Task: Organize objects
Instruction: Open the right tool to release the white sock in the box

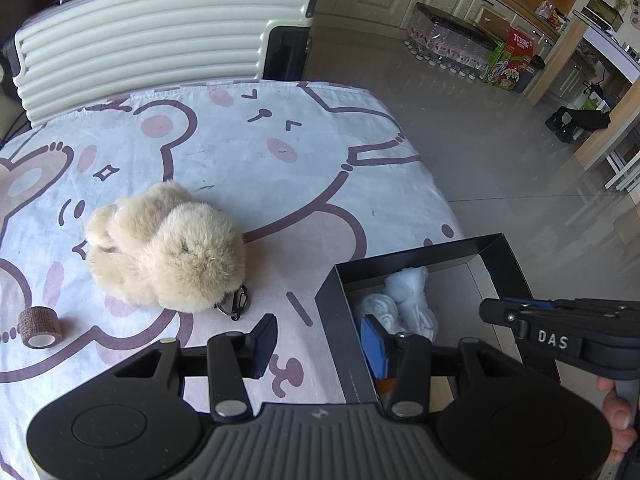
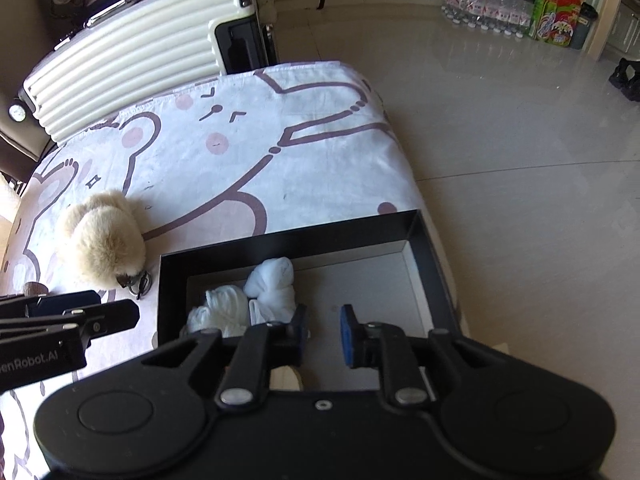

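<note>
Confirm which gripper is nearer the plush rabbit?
Left. The left gripper hovers beside the plush rabbit, over the box's near wall; the right gripper hangs farther off, over the black box.

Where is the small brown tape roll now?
In the left wrist view, the tape roll lies on the printed sheet near the left edge, left of and below the plush toy.

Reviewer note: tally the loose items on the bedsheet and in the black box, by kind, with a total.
Plush toys with clip: 1, beige plush, on the sheet.
Tape rolls: 1, brown tape roll, on the sheet.
White cloth bundles: 2, white bundle and cream bundle, in the black box.
Total: 4
</note>
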`<state>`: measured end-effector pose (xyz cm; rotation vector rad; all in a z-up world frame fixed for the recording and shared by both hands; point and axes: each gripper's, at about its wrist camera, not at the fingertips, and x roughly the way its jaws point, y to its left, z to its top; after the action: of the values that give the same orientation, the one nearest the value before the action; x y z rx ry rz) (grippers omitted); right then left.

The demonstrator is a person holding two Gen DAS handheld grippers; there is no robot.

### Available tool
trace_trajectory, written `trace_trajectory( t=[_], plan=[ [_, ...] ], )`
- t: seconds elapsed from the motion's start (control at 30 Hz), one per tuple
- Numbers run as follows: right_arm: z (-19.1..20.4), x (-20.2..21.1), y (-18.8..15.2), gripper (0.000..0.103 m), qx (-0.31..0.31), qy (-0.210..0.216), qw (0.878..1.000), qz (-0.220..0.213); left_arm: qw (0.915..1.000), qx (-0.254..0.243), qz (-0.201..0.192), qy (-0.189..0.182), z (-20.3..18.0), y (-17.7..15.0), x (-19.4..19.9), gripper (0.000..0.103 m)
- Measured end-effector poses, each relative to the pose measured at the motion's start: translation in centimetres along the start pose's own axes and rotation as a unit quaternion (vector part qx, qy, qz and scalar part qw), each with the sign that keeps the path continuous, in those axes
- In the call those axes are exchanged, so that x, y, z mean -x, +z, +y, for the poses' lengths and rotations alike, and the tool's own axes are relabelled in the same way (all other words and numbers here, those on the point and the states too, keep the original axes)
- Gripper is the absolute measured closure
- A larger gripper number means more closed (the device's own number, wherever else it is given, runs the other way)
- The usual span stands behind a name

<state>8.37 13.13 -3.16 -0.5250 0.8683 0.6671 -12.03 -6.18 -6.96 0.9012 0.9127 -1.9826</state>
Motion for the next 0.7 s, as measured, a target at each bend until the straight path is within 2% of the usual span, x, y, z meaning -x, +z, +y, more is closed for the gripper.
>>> trace_trajectory(
  t=[0.33, 0.5, 0.7],
  plan=[
    [-0.8, 4.6, -1.8, 0.078, 0.004, -0.013, 0.999, -0.033, 0.9995, -0.02, -0.02, 0.017, -1.6, -1.4, 3.4, 0.045],
    [-0.8, 6.7, -2.8, 0.074, 0.002, -0.015, 0.999, -0.049, 0.9986, -0.025, -0.035, 0.033, -2.0, -2.1, 5.2, 0.027],
    [-0.9, 8.9, -4.1, 0.066, 0.007, -0.028, 0.998, -0.063, 0.9972, -0.031, -0.047, 0.049, -2.6, -3.1, 7.0, 0.016]
  ],
)
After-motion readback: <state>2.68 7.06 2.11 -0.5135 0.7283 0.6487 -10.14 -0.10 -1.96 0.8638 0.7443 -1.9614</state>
